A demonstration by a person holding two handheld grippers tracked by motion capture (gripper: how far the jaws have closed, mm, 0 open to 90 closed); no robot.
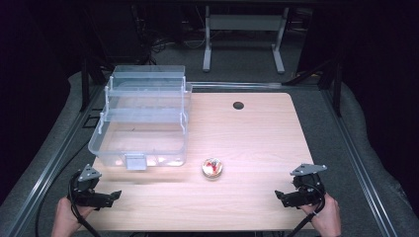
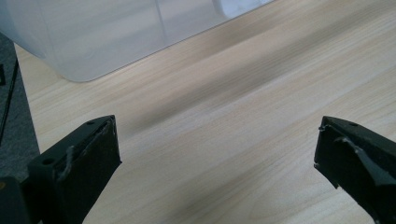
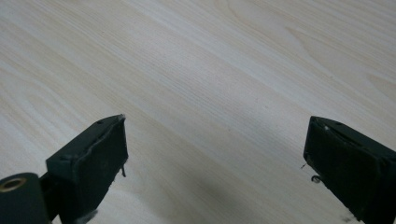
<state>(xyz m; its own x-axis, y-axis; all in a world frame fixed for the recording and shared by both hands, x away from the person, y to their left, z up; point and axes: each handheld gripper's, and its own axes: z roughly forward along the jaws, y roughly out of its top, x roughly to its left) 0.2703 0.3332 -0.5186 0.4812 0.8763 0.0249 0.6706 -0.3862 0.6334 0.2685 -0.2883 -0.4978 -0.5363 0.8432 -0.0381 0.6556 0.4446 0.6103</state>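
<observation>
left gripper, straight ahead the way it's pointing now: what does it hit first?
Probably the tabletop: the left gripper looks down along bare wood between its open jaws. The clear plastic bin sits farther on, toward the upper left of that line; depth is hard to judge.

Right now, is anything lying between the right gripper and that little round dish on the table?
No. In the high view, only bare wooden table lies between the right gripper and the dish.

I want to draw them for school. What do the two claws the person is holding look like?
Each claw, left and right, is black and chunky, with two blocky black jaws lined with rough dark pads. A grey three-cornered plate sits on top of each, and a black cable trails back from it. The forearms are bare, no sleeves.
</observation>
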